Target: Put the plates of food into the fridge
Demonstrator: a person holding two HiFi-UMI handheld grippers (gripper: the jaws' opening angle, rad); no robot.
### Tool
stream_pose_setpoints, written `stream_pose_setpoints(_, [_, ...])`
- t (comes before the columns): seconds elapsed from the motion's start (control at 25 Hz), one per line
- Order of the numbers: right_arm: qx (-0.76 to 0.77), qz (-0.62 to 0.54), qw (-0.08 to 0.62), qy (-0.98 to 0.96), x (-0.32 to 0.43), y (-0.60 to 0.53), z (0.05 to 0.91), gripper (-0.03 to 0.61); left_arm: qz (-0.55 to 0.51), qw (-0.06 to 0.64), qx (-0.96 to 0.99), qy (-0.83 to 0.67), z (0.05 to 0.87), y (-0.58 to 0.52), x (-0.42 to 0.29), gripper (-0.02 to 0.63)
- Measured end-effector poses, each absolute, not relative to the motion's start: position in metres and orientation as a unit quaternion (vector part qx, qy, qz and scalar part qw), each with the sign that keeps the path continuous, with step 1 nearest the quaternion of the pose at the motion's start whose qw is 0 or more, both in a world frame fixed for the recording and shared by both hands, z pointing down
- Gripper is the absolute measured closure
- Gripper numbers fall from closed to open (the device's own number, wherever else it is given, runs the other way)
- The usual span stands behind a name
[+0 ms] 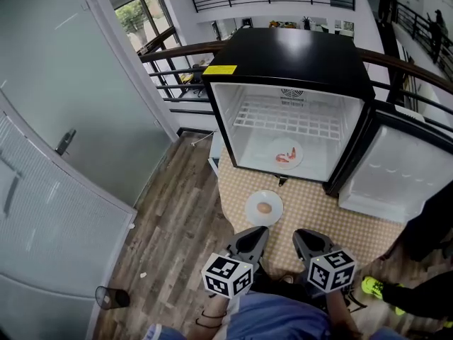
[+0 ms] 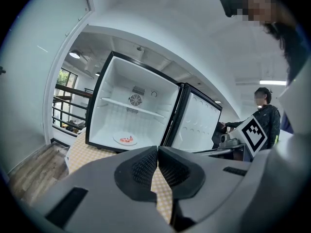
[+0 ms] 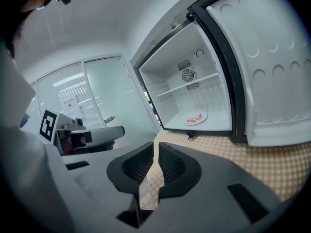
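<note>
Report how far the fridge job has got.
Done: one plate of red food sits inside the fridge. In hand: nothing; the left gripper and right gripper are both shut and empty. To do: the plate with the brown item waits on the checkered table, fridge door open.

Bright, even daylight from window [image 1: 144,18] far left; soft glare on top of fridge [image 1: 290,48]. Gripper views: heavy fisheye bend, dark corners, near parts soft.
</note>
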State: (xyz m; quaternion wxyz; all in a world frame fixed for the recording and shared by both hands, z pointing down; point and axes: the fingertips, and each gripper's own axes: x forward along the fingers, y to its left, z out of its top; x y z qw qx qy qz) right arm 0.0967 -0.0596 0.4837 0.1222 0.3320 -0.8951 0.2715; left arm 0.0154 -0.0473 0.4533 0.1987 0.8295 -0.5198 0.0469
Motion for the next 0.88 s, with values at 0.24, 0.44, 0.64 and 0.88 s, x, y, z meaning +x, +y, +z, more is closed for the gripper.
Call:
stream_pose_setpoints(0.24, [0.333,0.276,0.121,-0.893,0.097,-0.059,0.487,0.535,0.044,0.209,0.827,-0.520,0.458,-0.044,0.013,0.594])
stream_pose_setpoints(0.44, [0.332,0.283,0.122,-0.891,0.095,-0.059,0.491,0.535,0.055,0.213,0.826,-0.519,0.464,-0.042,0.011,0.594])
stream_pose_setpoints(0.64, [0.338,0.295,0.124,-0.885,0.094,-0.065,0.500,0.535,0.085,0.209,0.825,-0.518,0.473,-0.043,0.002,0.594])
stream_pose_setpoints(0.88, [0.351,0.308,0.138,-0.873,0.086,-0.080,0.521,0.535,0.099,0.242,0.817,-0.514,0.501,-0.045,-0.022,0.594])
